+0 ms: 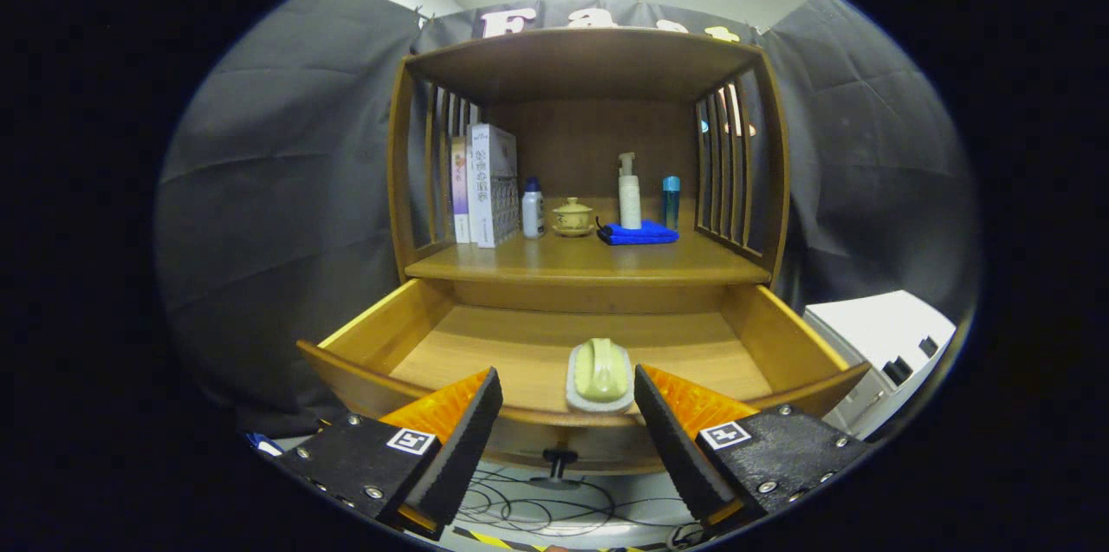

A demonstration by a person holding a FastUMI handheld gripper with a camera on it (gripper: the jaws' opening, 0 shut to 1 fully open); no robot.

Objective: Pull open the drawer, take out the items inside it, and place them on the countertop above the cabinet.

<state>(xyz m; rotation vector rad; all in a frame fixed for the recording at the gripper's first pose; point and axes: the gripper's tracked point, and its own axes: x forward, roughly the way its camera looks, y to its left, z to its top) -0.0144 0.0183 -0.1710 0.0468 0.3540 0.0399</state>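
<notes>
With my fingers (pixel 567 413) spread wide, I feared clipping the drawer (pixel 372 335) front and nudging the green brush (pixel 599 374) askew.

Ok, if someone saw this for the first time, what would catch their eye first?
Probably the open wooden drawer, pulled out toward the camera, with a pale green scrub brush lying near its front edge. The gripper is open, its fingers either side of the brush. Above, the countertop holds a bright blue cloth under a white pump bottle.

Clear drawer (pixel 485 344) floor — scrubber (pixel 599 374) midway
</notes>
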